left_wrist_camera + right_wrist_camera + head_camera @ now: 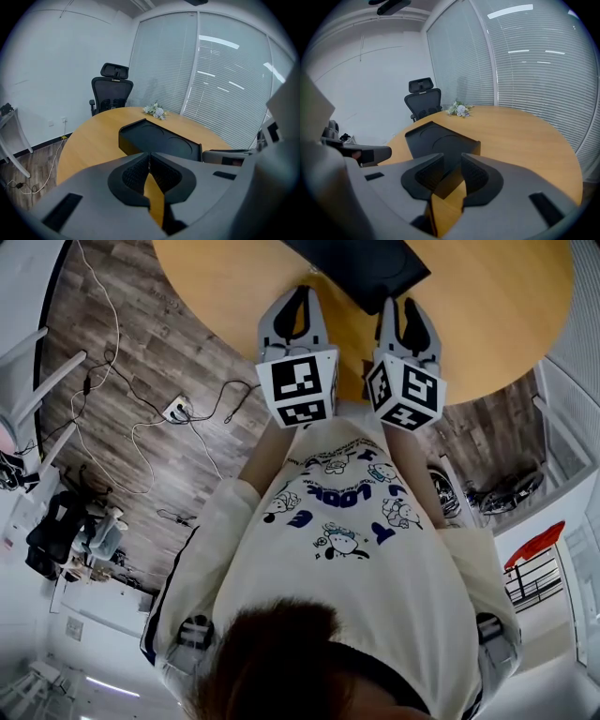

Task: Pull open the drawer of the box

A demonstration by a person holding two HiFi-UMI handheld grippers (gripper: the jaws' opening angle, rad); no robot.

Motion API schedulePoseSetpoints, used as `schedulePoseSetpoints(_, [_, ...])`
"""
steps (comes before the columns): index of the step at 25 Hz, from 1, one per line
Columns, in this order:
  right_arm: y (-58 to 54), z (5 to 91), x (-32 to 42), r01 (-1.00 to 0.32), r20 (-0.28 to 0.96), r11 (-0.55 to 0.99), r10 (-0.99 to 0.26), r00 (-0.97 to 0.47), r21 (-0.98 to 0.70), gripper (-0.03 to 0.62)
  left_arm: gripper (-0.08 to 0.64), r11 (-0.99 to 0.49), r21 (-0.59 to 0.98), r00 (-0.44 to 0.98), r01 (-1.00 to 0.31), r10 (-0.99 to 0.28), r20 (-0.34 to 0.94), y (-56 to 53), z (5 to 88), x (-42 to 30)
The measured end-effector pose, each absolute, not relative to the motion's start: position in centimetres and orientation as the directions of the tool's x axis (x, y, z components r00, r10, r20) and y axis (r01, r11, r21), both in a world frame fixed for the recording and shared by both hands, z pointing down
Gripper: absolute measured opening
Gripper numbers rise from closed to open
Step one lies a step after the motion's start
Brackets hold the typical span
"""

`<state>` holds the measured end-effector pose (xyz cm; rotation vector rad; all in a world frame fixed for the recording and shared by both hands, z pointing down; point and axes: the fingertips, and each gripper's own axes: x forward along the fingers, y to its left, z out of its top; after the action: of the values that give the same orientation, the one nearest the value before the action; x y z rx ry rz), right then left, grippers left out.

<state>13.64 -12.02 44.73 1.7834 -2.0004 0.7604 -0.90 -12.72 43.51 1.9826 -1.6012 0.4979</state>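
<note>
Right gripper view: box [440, 138] just beyond claw [452, 168]

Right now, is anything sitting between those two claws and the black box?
Nothing visible. Only bare table lies between the left claw, the right claw and the black box; the flowers sit beyond it.

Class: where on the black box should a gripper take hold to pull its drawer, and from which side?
Grip the box probably at a near wall, coming in low from the near side with the open right gripper. Its top is flat with two round recesses, nothing to pinch. No handle shows on the dark walls, so find the drawer's edge first.
</note>
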Motion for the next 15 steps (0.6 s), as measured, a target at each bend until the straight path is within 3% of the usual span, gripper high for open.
schedulePoseSetpoints(15, [-12.4,46.7,14.2,-0.98,0.63,-0.016,-0.768,-0.115,-0.198,0.126,0.017,-0.15,0.182,0.232,-0.972,-0.746,0.624,-13.6,45.4,-1.3])
